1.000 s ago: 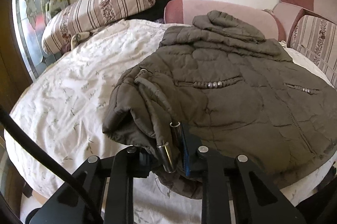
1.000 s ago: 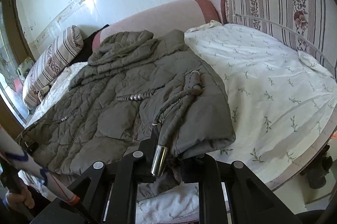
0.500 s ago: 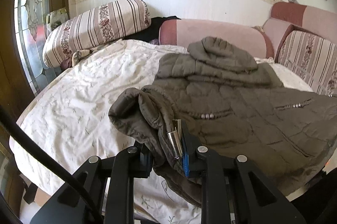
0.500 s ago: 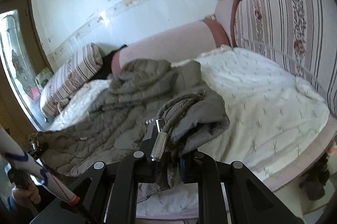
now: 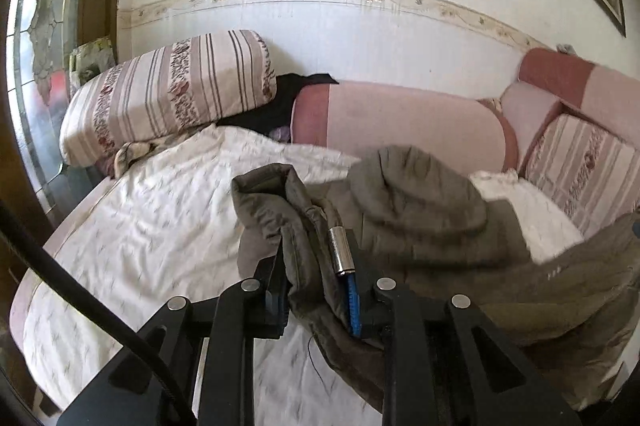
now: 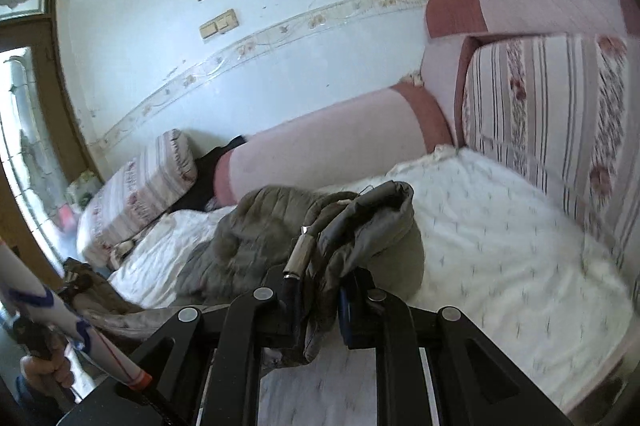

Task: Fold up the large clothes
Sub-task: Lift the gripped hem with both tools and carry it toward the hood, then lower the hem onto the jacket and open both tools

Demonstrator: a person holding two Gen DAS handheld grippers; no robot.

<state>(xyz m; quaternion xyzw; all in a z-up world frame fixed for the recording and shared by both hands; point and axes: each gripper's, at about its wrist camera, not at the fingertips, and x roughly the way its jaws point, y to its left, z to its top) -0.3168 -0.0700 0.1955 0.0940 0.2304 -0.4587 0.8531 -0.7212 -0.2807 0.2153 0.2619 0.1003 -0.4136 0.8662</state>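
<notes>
A large olive-brown quilted jacket (image 5: 420, 209) lies on a bed covered by a white floral sheet (image 5: 160, 226). My left gripper (image 5: 320, 286) is shut on the jacket's bottom hem corner, with a metal drawstring tip (image 5: 341, 252) beside the fingers. The corner is lifted off the bed toward the hood. My right gripper (image 6: 320, 302) is shut on the jacket's (image 6: 260, 226) other bottom corner, also raised, with a drawstring tip (image 6: 298, 254) hanging by it. The lower jacket sags between the two grippers.
A striped bolster pillow (image 5: 168, 89) lies at the bed's far left by a window. A pink headboard cushion (image 5: 400, 121) runs along the wall. Striped cushions (image 6: 560, 129) stand on the right. The person's other hand (image 6: 44, 370) shows at the right wrist view's lower left.
Both grippers have lifted the jacket's bottom corners up off the bed and carried them forward toward the hood. The views now tilt up toward the wall.
</notes>
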